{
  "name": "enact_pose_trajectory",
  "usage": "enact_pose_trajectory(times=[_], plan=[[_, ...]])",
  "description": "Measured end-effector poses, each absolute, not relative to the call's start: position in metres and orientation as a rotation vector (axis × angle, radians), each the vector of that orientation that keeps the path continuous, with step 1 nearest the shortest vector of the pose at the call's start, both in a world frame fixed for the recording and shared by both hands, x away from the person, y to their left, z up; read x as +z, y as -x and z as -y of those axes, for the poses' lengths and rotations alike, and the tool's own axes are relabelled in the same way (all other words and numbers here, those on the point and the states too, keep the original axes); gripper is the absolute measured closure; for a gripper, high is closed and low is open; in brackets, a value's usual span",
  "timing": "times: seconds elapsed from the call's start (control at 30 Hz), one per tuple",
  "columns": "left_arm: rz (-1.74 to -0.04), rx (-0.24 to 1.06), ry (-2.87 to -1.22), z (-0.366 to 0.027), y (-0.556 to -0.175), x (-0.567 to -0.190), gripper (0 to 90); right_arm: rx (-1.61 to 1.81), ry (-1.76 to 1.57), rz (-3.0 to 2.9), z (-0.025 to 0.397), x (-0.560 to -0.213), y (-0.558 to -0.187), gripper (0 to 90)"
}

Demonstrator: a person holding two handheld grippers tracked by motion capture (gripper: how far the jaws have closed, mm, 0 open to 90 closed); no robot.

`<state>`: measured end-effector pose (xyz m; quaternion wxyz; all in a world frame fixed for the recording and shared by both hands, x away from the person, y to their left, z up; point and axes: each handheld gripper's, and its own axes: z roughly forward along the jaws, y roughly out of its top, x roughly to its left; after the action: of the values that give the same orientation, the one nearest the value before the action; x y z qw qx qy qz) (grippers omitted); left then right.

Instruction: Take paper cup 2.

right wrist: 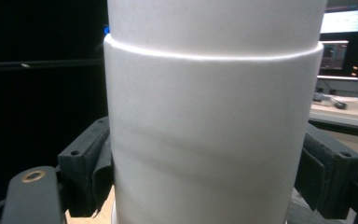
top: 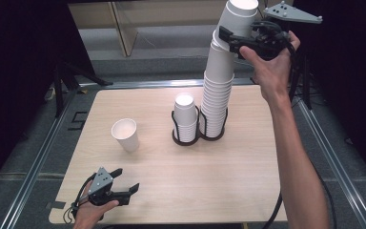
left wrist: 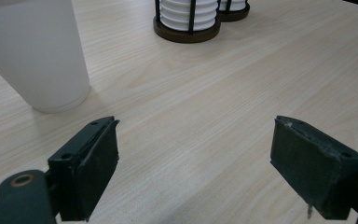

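Two stacks of white paper cups stand in a black twin-ring cup holder (top: 198, 138) at the middle of the desk (top: 228, 186); the right gripper (top: 233, 40) has its fingers clamped on the top cup (top: 238, 16) of the tall stack (top: 218, 95), high above the holder. A single paper cup (top: 126, 134) stands left of the holder, and nearer the person the left gripper (top: 124, 183) rests with fingers apart. Lifting straight up, slowly, should free one cup without tilting the stack.

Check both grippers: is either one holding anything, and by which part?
The right gripper clamps the side wall of a cup near the top of the tall cup stack. The left gripper is open over the table, holding nothing.
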<state>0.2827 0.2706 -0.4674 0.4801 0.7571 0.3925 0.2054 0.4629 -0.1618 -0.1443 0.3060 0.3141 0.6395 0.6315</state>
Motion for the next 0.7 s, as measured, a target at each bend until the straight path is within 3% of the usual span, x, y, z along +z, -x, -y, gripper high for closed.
enact_pose_trajectory(times=[0.3,0.7], plan=[[-0.953,0.499,-1.861,-0.27,-0.283,-0.467,14.8,1.691,-0.765,-1.778,0.163,-0.158,-0.423,18.0],[-0.962,0.501,-1.851,-0.269,-0.283,-0.468,14.8,1.766,-0.69,-1.899,0.146,-0.222,-0.374,18.0]])
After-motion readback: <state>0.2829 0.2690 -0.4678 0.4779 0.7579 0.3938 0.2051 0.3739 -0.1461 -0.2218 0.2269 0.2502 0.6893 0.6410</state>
